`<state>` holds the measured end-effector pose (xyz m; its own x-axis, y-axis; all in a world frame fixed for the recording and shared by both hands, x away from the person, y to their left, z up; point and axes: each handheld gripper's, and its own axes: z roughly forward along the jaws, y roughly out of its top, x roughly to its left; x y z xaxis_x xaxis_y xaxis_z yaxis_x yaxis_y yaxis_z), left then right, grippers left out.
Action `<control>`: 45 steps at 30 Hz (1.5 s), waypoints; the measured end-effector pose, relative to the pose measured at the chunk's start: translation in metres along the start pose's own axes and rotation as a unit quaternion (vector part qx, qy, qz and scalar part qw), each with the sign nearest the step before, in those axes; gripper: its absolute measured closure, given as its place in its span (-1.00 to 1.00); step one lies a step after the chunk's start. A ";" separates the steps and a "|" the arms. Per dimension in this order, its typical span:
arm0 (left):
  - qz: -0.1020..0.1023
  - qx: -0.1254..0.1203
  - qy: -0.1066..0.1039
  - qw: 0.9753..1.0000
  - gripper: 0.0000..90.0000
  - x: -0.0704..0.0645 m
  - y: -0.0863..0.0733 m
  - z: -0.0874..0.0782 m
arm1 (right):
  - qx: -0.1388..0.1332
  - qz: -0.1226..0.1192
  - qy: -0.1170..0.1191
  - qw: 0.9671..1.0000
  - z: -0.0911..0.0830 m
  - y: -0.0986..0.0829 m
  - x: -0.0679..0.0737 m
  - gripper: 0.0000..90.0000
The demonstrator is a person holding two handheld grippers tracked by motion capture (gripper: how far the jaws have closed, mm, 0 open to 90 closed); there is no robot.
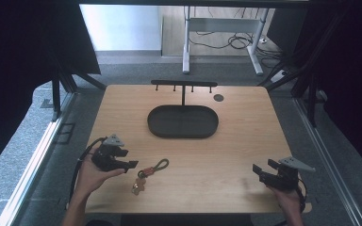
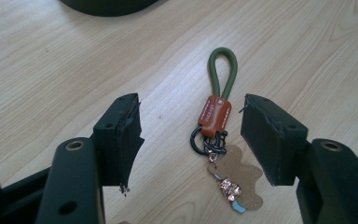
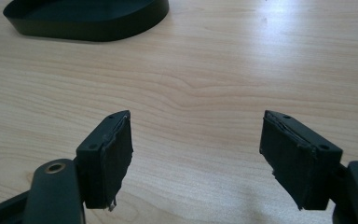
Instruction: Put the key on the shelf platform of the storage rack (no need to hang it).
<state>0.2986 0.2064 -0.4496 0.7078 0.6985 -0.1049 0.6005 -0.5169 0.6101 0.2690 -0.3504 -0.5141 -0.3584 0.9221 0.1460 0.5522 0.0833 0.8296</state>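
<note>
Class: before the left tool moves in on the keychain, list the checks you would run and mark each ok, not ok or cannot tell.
1. Left tool open: ok.
2. Keychain lies between its jaws, untouched: ok.
3. Green loop flat and free on the table: ok.
4. Right tool open, well apart from the keychain: ok.
5. Stand's hooks bare above the tray: ok.
6. Rings untangled: cannot tell.

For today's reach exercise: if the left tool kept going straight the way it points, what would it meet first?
Probably the keychain: it lies on the table between the open jaws of the left tool, slightly ahead.
</note>
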 end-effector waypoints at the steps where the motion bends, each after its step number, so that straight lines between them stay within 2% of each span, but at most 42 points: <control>1: 0.002 0.000 -0.003 1.000 -0.14 -0.001 0.001 0.001 | 0.002 -0.002 0.000 1.000 0.001 -0.001 0.001 -0.43; 9: 0.015 0.009 -0.009 1.000 -0.14 -0.005 0.010 0.003 | 0.007 -0.009 0.004 1.000 0.004 -0.002 0.003 -0.41; 10: 0.023 0.013 -0.010 1.000 -0.14 -0.007 0.014 0.004 | 0.008 -0.012 0.005 1.000 0.005 -0.003 0.003 -0.40; 12: 0.026 0.015 -0.013 0.999 -0.14 -0.008 0.016 0.005 | 0.008 -0.012 0.005 1.000 0.005 -0.003 0.003 -0.40; 16: 0.034 0.022 -0.024 0.999 -0.14 -0.011 0.026 0.013 | 0.007 -0.012 0.006 1.000 0.005 -0.002 0.004 -0.40; 22: 0.039 0.039 -0.031 0.998 -0.14 -0.012 0.033 0.021 | 0.007 -0.013 0.005 1.000 0.005 -0.003 0.005 -0.40; 29: 0.042 0.061 -0.036 0.997 -0.14 -0.009 0.036 0.035 | 0.009 -0.017 0.001 1.000 0.007 -0.004 0.006 -0.38; 40: 0.045 0.078 -0.051 0.995 -0.11 -0.010 0.039 0.050 | 0.019 -0.028 0.005 0.999 0.012 -0.005 0.011 -0.38; 45: 0.048 0.087 -0.050 0.994 -0.11 -0.012 0.038 0.056 | 0.021 -0.029 0.006 0.999 0.012 -0.006 0.011 -0.38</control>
<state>0.3334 0.1512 -0.4691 0.7937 0.5931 -0.1352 0.5770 -0.6636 0.4762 0.2708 -0.3365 -0.5235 -0.3989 0.9109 0.1050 0.5612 0.1520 0.8136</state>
